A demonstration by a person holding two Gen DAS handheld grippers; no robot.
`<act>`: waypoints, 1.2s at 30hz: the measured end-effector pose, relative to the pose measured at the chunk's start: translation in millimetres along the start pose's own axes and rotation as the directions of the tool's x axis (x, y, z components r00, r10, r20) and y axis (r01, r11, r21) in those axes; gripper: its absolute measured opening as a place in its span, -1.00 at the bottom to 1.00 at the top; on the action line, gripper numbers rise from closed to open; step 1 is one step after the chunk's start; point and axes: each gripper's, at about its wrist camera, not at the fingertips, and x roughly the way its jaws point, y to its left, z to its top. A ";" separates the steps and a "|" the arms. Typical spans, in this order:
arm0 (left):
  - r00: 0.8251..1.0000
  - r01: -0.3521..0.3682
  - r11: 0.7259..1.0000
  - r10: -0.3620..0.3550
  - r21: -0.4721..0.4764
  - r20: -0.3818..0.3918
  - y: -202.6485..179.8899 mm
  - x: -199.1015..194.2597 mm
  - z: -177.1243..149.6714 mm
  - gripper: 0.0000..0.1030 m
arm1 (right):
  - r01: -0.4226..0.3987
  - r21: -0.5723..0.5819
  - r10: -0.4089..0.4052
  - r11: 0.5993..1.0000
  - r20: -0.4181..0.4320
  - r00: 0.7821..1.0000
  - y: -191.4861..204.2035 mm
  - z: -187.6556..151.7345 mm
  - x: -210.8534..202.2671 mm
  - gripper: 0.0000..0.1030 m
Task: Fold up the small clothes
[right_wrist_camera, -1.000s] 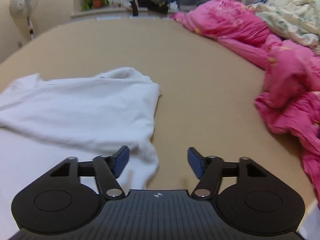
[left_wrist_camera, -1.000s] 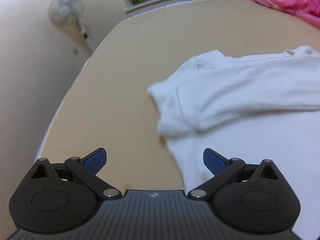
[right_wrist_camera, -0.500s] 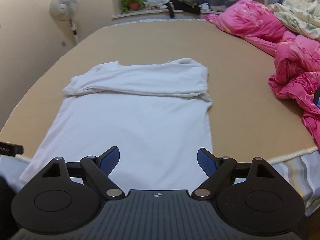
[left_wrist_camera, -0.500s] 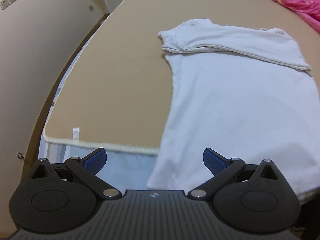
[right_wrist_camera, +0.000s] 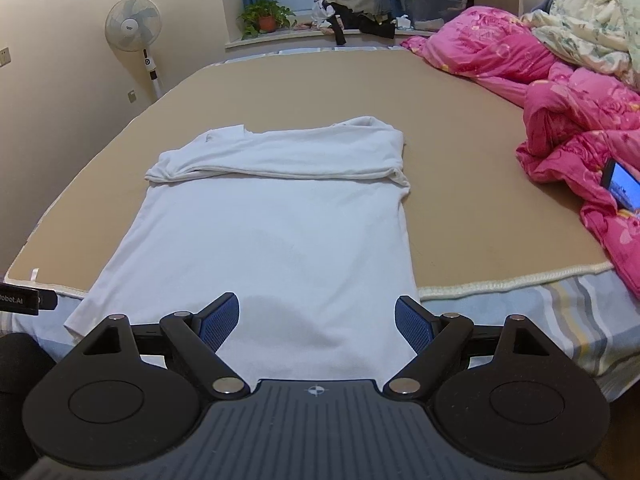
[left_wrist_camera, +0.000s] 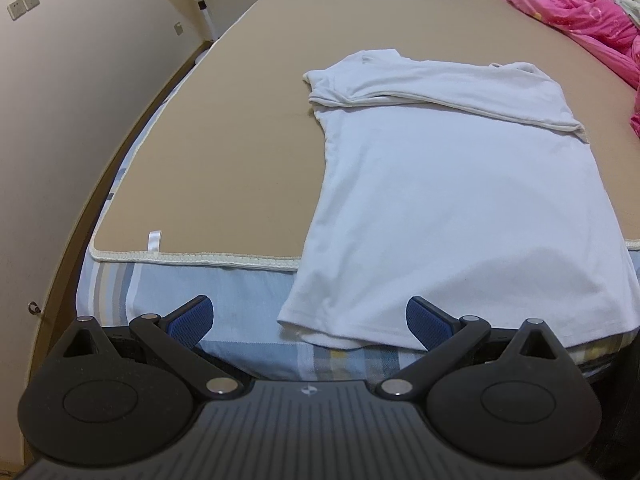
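White shirt [right_wrist_camera: 276, 216] spread flat on the tan mat [right_wrist_camera: 460, 160] of the bed, long axis running straight away from both claws. Top end farthest off, with the collar and sleeves folded down into a band across the width; hem end nearest, hanging past the mat's edge onto the striped sheet [right_wrist_camera: 568, 320].

Left claw [left_wrist_camera: 310, 318] wide open, gripping nothing, raised above the near left corner of the hem. Shirt [left_wrist_camera: 460, 184] ahead of it and mostly to its right, with its right pad over the cloth but not touching.

Right claw [right_wrist_camera: 317, 318] also wide open and empty, jaws having just spread further, hovering above the near right part of the hem. Shirt ahead and mostly to its left, its right edge roughly in line with the claw's right pad.

Pink quilt [right_wrist_camera: 568, 128] well off to the right of the right claw; standing fan [right_wrist_camera: 134, 28] far ahead on the left.
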 end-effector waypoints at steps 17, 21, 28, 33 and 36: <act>0.997 -0.077 0.997 0.077 0.001 0.020 8.9 28.5 -1.1 1.00 | 0.051 0.024 -0.050 0.998 -0.035 0.998 -13.7 -4.9 15.5 0.69; 0.998 -0.040 0.999 0.039 0.033 0.047 19.9 59.5 4.3 1.00 | 0.087 0.091 -0.078 0.992 -0.102 0.992 -44.4 -7.3 42.8 0.69; 0.991 0.067 0.995 -0.076 -0.076 -0.112 41.8 136.3 20.6 0.99 | 0.137 0.188 -0.086 0.973 -0.257 0.963 -95.8 -9.4 106.6 0.69; 0.937 0.194 0.967 -0.233 -0.165 -0.262 41.6 173.6 22.1 0.98 | 0.138 0.217 -0.060 0.966 -0.330 0.942 -106.1 -11.0 143.8 0.69; 0.932 0.207 0.964 -0.246 -0.167 -0.265 33.4 172.1 20.7 0.64 | 0.120 0.236 -0.021 0.964 -0.384 0.923 -106.5 -15.0 163.0 0.62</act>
